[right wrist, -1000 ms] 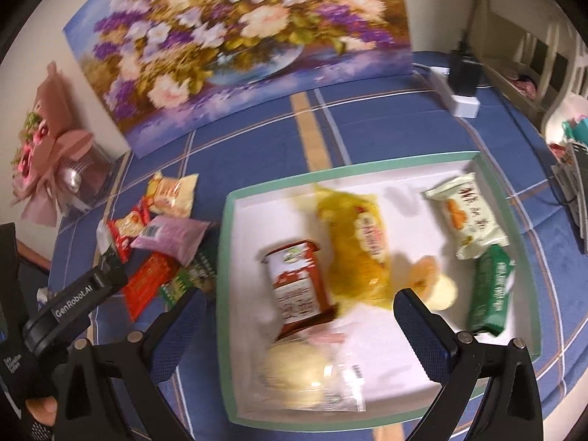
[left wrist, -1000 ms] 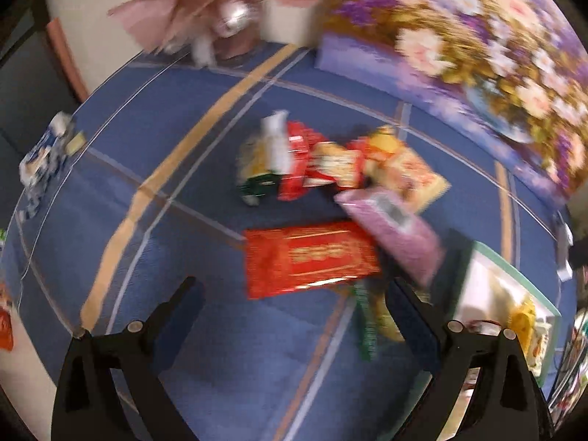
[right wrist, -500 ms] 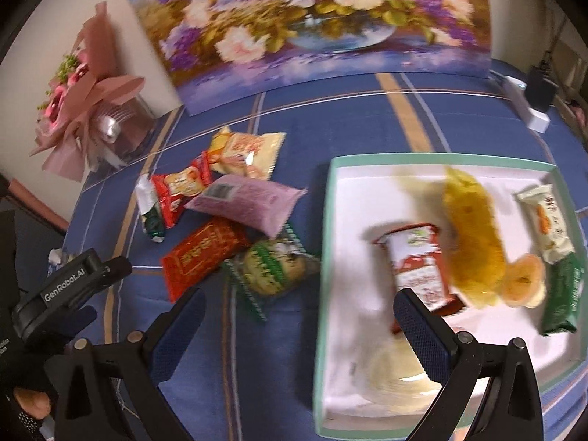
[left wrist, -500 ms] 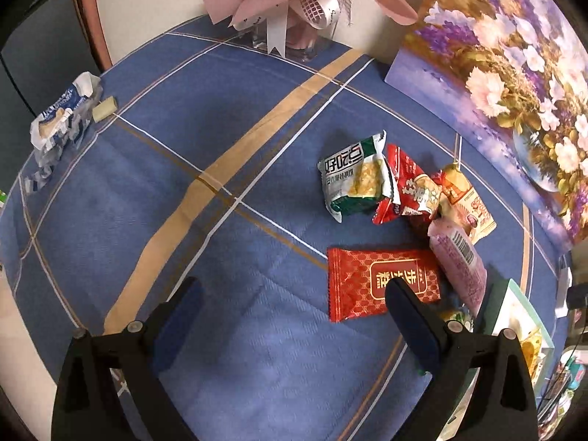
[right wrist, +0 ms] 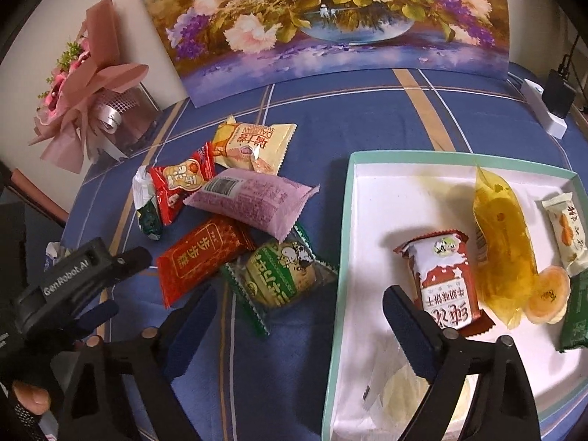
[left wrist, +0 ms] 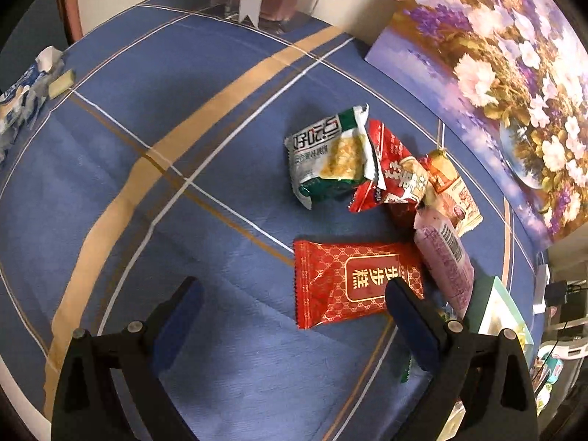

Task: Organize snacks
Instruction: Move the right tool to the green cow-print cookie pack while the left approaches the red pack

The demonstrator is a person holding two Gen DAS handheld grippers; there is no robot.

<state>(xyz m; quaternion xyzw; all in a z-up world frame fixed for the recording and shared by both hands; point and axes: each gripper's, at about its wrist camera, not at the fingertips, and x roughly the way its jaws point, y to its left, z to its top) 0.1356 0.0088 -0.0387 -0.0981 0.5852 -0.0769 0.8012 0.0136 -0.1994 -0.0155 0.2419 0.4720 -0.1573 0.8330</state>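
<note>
**Snacks wait in a loose pile beside the tray as both claws hang over the blue cloth**

Snacks lie heaped on the checked tablecloth (right wrist: 367, 117), left of the green-rimmed tray (right wrist: 347, 198): a red packet (right wrist: 202, 257), a pink packet (right wrist: 253, 198), a green biscuit packet (right wrist: 279, 275), a small red pouch (right wrist: 180, 183), a yellow packet (right wrist: 253, 143) and a white-and-green bag (left wrist: 330, 154). The right gripper (right wrist: 294, 308) stands wide with nothing between its fingers; the green biscuit packet lies just beyond its left finger, and the tray's near-left corner sits under its right finger. Its jaws have just been closing a little. The left gripper (left wrist: 290, 294) is also spread wide and empty, its right finger overlapping the red packet's near-right corner in the left wrist view.

A second ago the right wrist camera looked almost squarely onto the tray, where a red-and-white pouch (right wrist: 446, 279), a yellow bag (right wrist: 503, 235) and other packets rest; now the pile fills its left half. The left wrist view, earlier blurred, is sharp, and the red packet sits nearer that claw's right finger. A flower painting (right wrist: 330, 18) leans at the far edge.
</note>
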